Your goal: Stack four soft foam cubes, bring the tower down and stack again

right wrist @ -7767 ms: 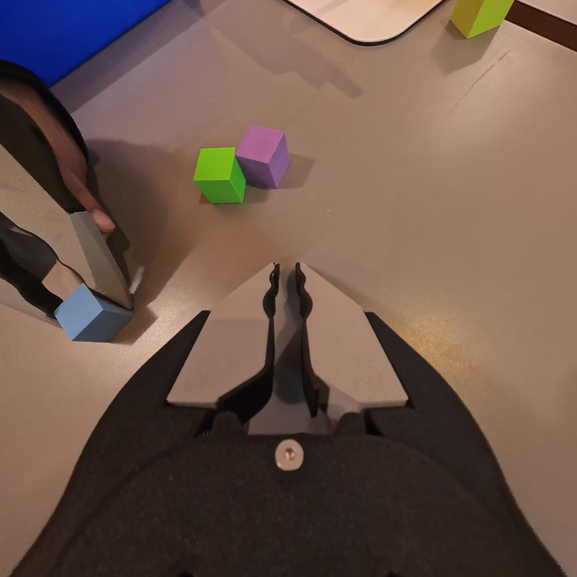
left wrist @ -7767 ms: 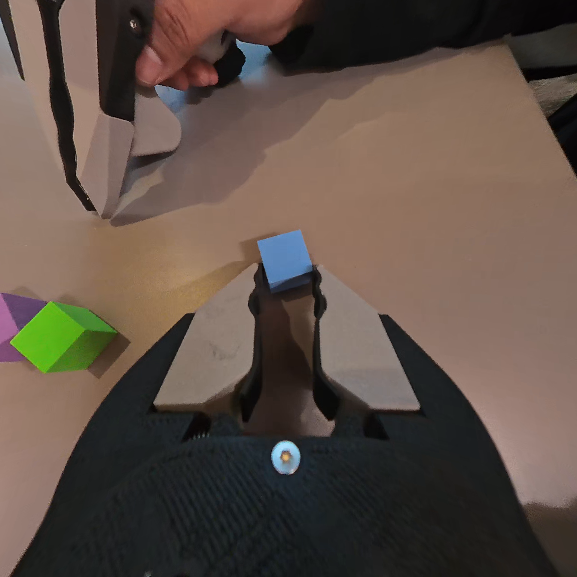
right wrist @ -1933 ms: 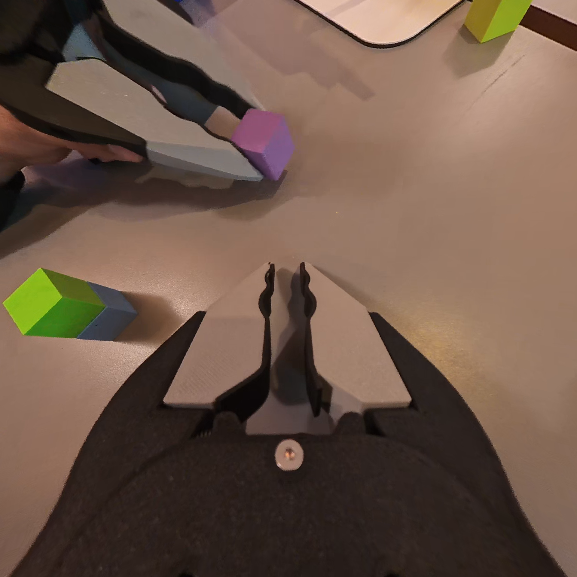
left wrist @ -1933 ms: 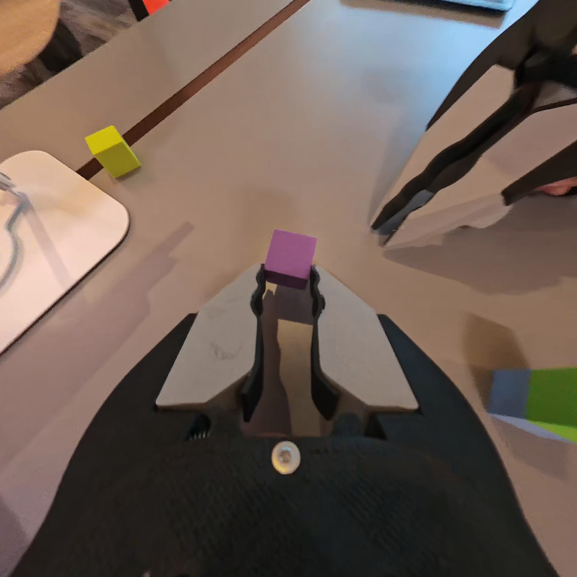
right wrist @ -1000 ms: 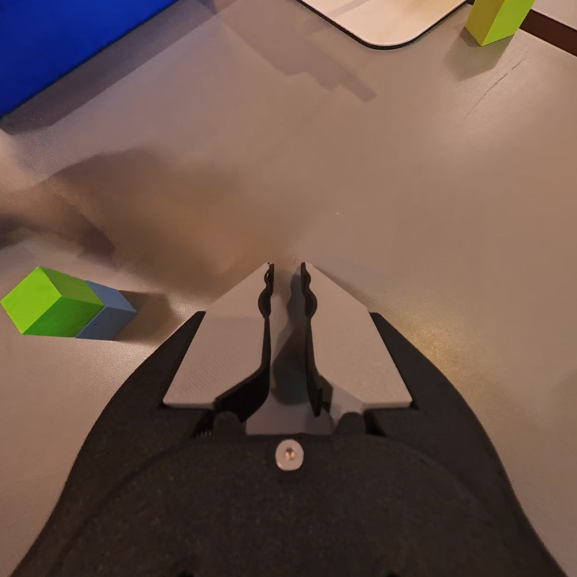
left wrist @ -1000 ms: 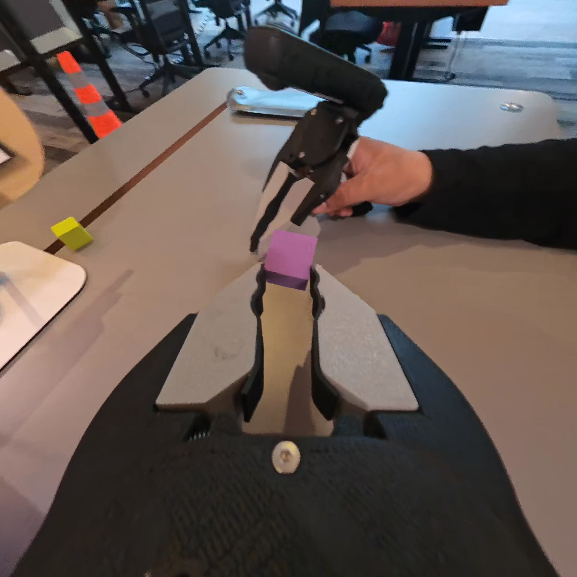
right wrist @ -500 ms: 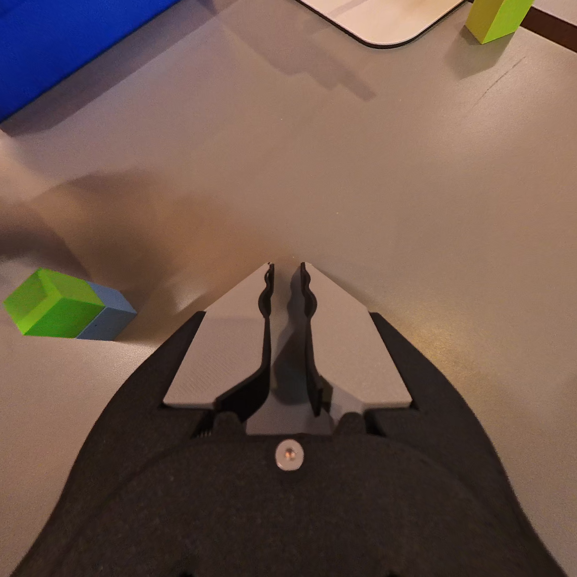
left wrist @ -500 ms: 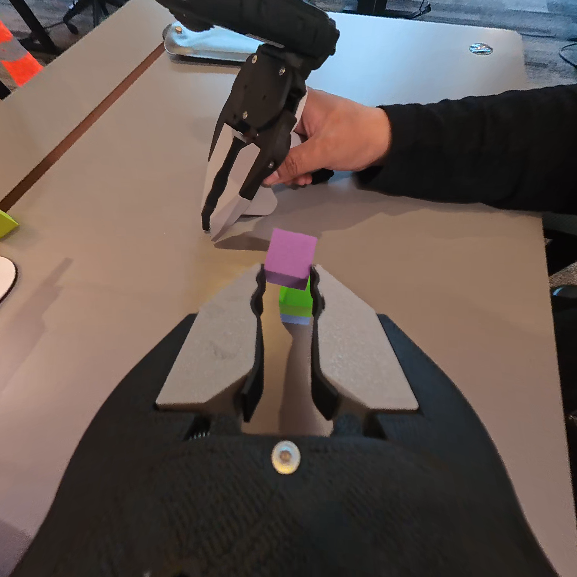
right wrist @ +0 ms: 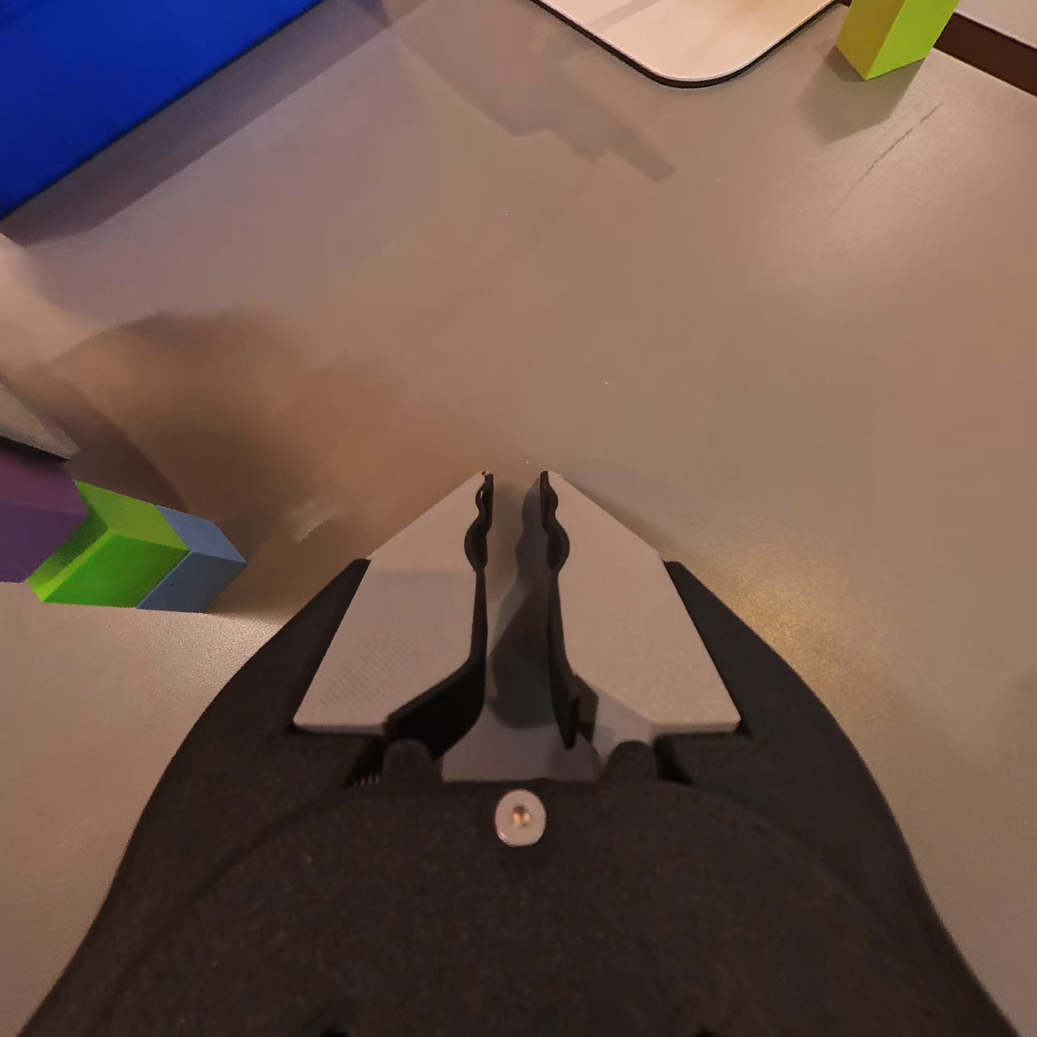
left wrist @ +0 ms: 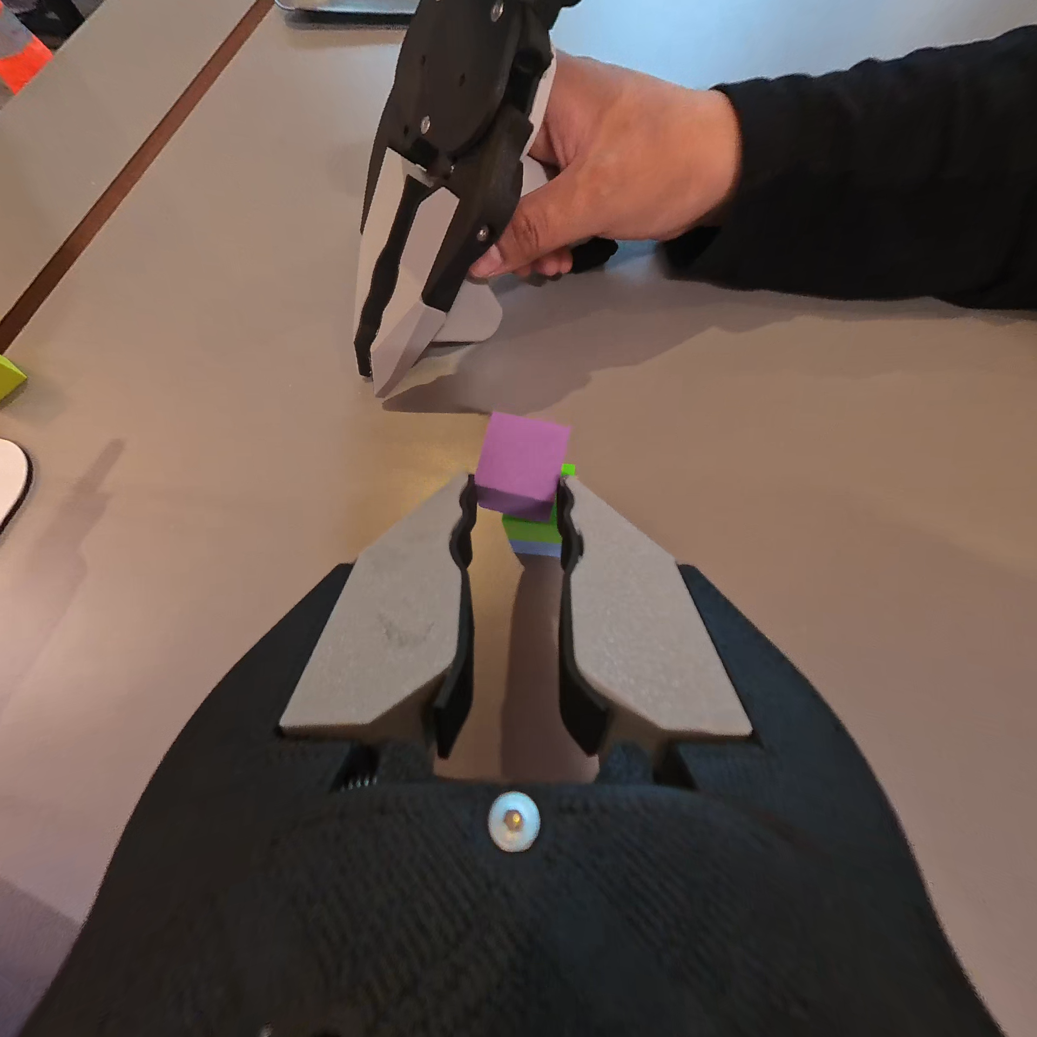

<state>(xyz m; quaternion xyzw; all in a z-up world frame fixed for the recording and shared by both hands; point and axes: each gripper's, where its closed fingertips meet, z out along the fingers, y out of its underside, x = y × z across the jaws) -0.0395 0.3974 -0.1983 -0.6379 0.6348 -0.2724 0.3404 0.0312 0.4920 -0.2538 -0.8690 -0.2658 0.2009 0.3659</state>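
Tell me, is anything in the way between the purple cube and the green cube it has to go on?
Nothing visible is. The left tongs hold the purple cube right over the green cube, which sits on the blue cube. The right tongs stand off to the side.

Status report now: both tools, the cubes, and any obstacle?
Left tool shut on purple cube, over green cube on blue cube. Right tool empty, slightly open, parked aside. Yellow-green cube far off. No obstacle.

left gripper: black body; grey wedge fingers; silver screw | sleeve: black
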